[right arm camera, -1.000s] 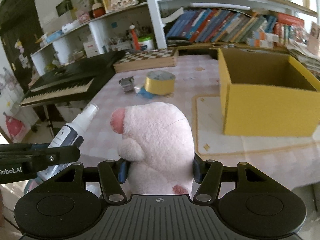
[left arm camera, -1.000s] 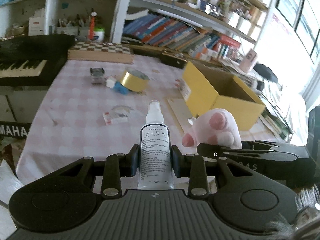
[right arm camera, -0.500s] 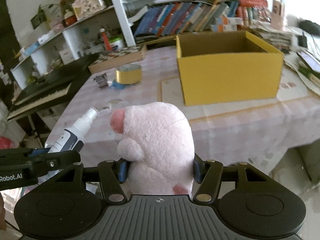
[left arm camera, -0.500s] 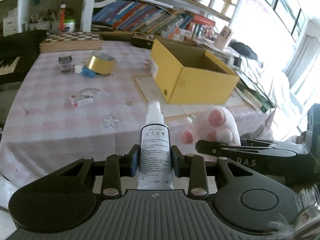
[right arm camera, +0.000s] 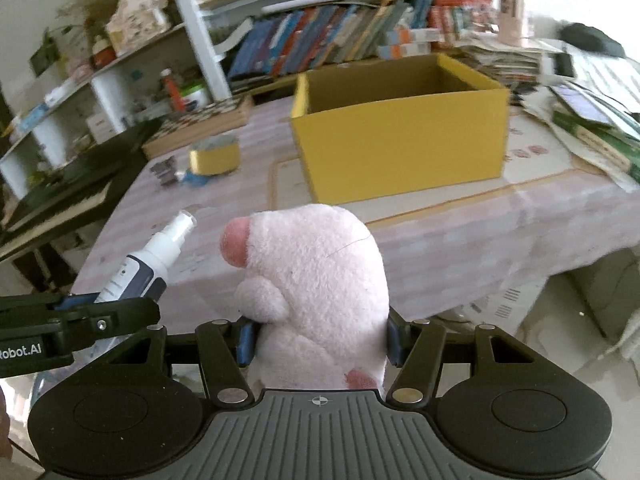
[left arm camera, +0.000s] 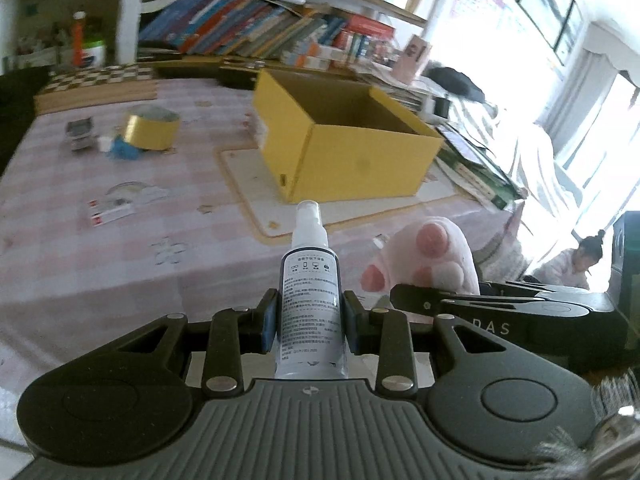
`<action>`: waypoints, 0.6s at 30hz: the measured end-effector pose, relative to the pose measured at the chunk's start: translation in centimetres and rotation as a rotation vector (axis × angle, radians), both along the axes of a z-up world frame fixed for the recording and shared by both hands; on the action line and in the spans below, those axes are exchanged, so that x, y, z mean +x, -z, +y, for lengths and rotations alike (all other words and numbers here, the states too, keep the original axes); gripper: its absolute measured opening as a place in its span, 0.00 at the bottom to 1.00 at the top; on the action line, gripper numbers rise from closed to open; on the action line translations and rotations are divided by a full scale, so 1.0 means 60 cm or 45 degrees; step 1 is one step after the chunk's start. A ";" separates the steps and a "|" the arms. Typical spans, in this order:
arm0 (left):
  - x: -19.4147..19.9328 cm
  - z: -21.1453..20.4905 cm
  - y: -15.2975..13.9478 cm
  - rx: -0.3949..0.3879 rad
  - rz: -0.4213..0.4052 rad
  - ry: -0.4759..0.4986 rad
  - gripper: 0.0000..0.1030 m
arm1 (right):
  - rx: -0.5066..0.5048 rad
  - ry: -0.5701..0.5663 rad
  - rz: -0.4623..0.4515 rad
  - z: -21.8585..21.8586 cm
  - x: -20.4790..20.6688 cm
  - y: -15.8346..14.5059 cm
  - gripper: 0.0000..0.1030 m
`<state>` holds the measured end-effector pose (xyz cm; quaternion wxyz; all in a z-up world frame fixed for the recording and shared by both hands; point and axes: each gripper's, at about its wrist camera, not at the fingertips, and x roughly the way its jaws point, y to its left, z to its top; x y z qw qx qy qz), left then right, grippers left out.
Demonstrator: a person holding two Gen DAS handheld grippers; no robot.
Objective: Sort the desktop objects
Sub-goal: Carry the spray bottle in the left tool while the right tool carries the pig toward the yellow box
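I hold both tongs tilted downward over the near edge of the tabletop [left arm camera: 100,272], side by side. My left tongs [left arm camera: 308,328] are clamped tight on a slim spray bottle [left arm camera: 310,300], a smooth white cylinder with a printed label and a narrow nozzle pointing forward. My right tongs [right arm camera: 318,340] sit partly closed around a pink plush paw [right arm camera: 320,280], soft and fuzzy with darker pink toe pads, bulging above the pads that squeeze it. From the left wrist view the paw [left arm camera: 432,256] hangs just right of the bottle; from the right wrist view the bottle [right arm camera: 148,260] slants in from the left.

Ahead of both tongs stands an open yellow cardboard box [left arm camera: 352,160], square-cornered and matte, resting on a pale mat [left arm camera: 256,200]. Ahead and left of the box lie a roll of gold tape [left arm camera: 150,132], a small metal clip [left arm camera: 78,132], and a flat white card [left arm camera: 110,214] on the pink checked cloth. A chessboard [left arm camera: 96,84] and bookshelves [left arm camera: 260,36] stand beyond. Nothing lies between my tongs and the box.
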<state>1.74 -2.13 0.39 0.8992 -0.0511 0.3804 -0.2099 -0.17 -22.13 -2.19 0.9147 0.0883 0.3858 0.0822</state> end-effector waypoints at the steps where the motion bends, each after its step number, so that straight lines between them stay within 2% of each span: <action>1: 0.002 -0.004 0.000 -0.003 -0.001 0.014 0.29 | -0.001 0.018 0.003 -0.006 -0.001 0.001 0.58; 10: 0.013 -0.038 0.000 -0.020 0.001 0.121 0.29 | -0.009 0.102 0.003 -0.036 -0.009 -0.001 0.58; 18: 0.017 -0.038 0.000 -0.034 -0.002 0.133 0.29 | -0.022 0.101 0.006 -0.034 -0.008 -0.003 0.58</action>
